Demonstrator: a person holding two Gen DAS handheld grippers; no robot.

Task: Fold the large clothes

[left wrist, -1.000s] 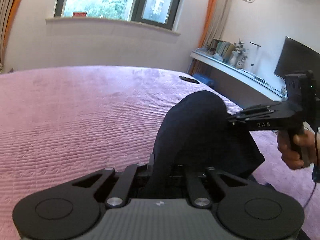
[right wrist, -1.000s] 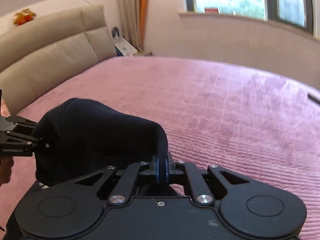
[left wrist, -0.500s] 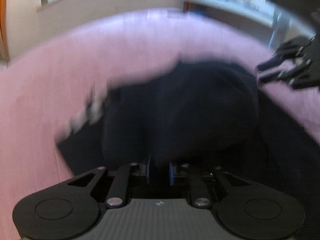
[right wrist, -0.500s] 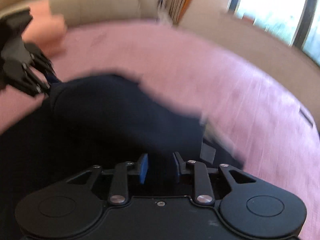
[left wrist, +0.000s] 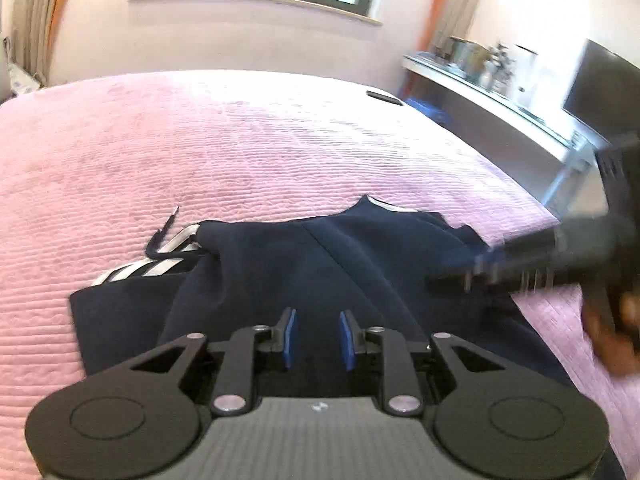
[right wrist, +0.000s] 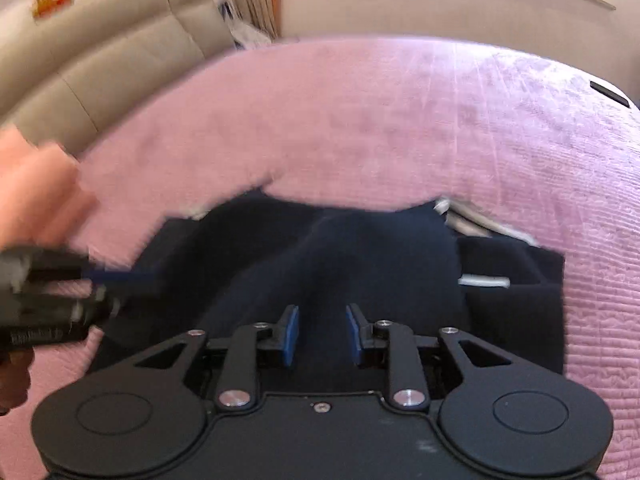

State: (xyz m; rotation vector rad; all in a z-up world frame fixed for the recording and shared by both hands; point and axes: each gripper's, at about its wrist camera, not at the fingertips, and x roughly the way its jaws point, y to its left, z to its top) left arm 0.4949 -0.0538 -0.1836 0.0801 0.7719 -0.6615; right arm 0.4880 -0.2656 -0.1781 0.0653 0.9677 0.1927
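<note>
A dark navy garment (left wrist: 304, 264) with white stripes (left wrist: 160, 264) lies folded over on the pink bedspread (left wrist: 200, 152). My left gripper (left wrist: 318, 336) is open and empty, just above the near part of the cloth. My right gripper (right wrist: 322, 334) is open and empty too, over the same garment (right wrist: 340, 256). Each gripper shows blurred in the other's view: the right gripper (left wrist: 472, 268) at the garment's right edge, the left gripper (right wrist: 100, 284) at its left edge.
A small black object (left wrist: 384, 97) lies on the far part of the bed. A white shelf (left wrist: 500, 100) with books and a dark screen (left wrist: 604, 84) runs along the right wall. A beige padded headboard (right wrist: 100, 52) stands to the left. A window is behind.
Both grippers were shut on the lifted garment a second ago. They swung it down onto the bed, opened and let go; the cloth now lies flat, folded over.
</note>
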